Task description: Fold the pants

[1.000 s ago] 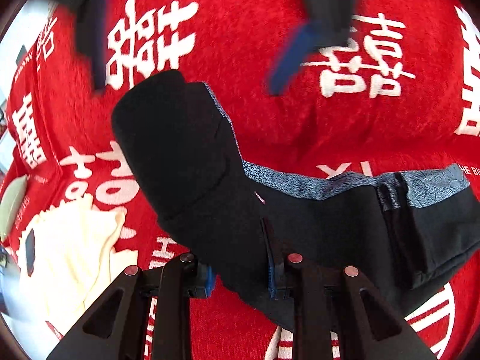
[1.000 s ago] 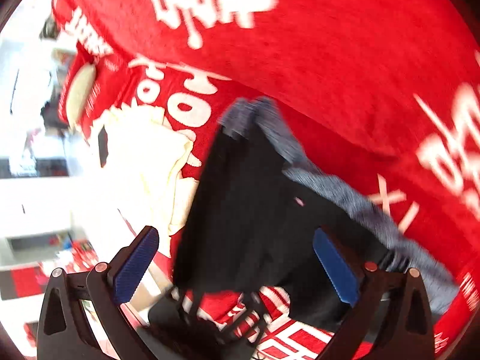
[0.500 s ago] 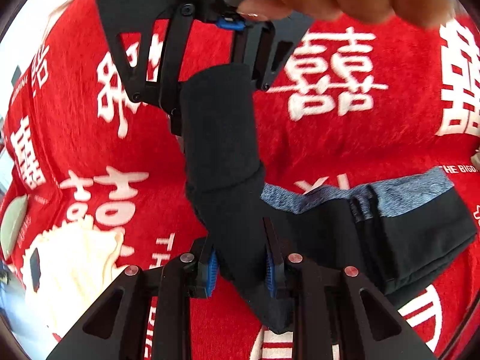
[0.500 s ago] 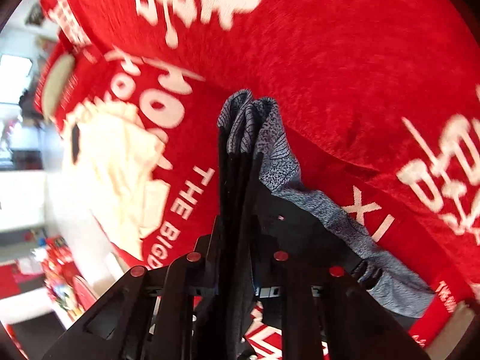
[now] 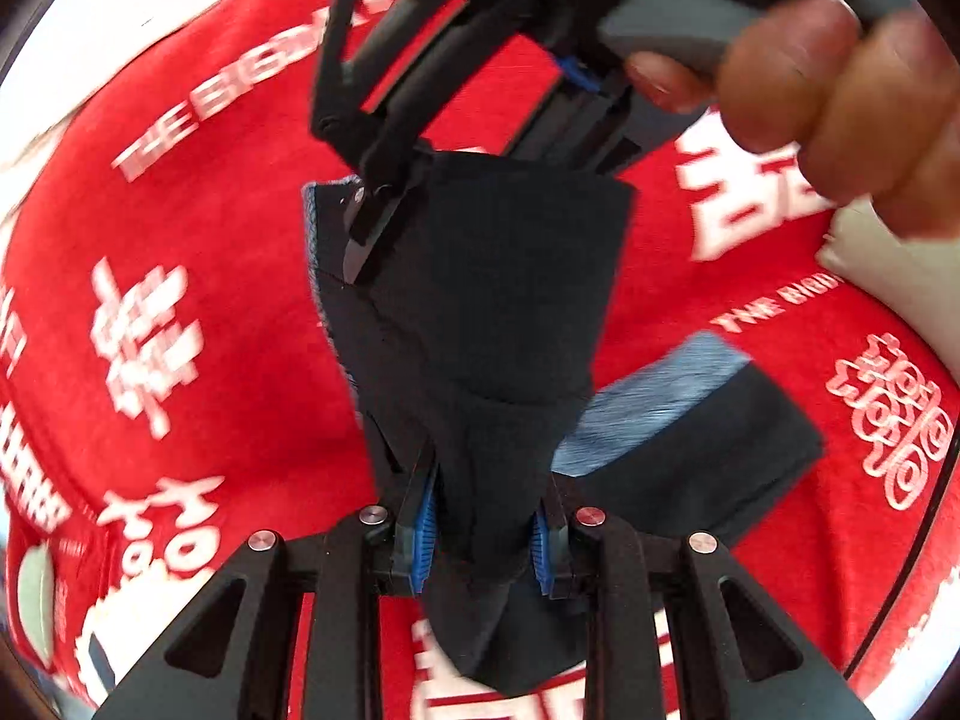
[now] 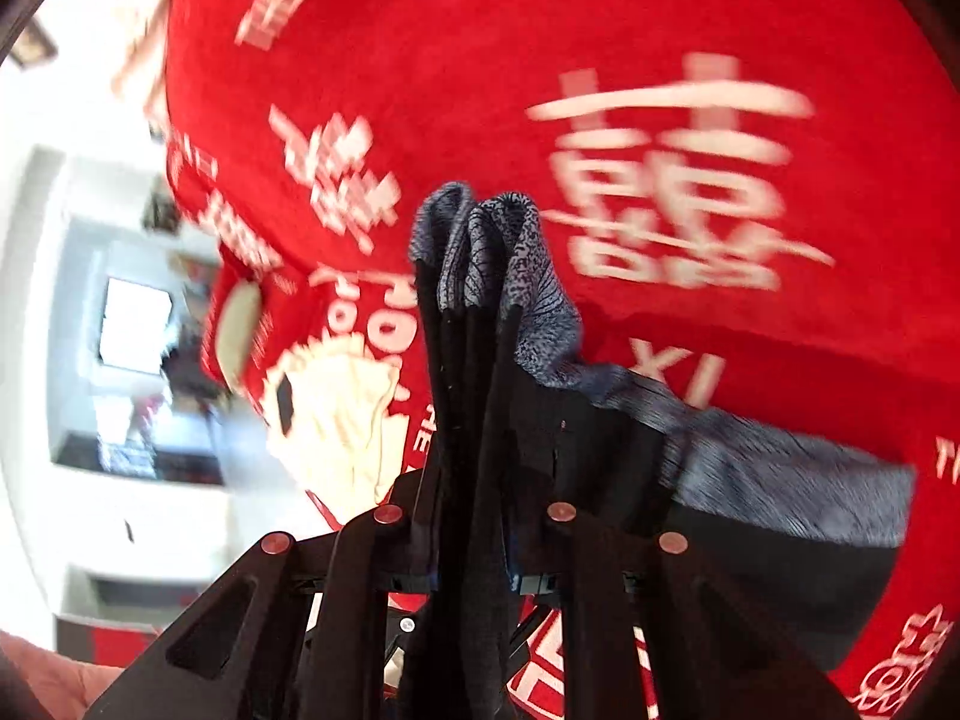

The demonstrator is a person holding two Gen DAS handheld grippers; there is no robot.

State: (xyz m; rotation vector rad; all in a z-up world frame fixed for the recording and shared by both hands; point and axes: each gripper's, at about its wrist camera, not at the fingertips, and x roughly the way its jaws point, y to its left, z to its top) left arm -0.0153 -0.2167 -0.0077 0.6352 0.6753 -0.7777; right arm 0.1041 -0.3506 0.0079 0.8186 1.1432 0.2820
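Both jaws clamped on black pants (image 5: 492, 312): left gripper (image 5: 483, 531), right gripper (image 6: 471, 540), above red cloth (image 5: 228, 240).

Black triangular-cutout jaws, blue ribbed pads (image 5: 425, 531), silver screws (image 5: 372, 515), bare-skinned hand (image 5: 834, 102)

A red fleece blanket (image 6: 600, 30) printed with white characters and lettering covers the surface; a crumpled cream cloth (image 6: 342, 408) lies on it.
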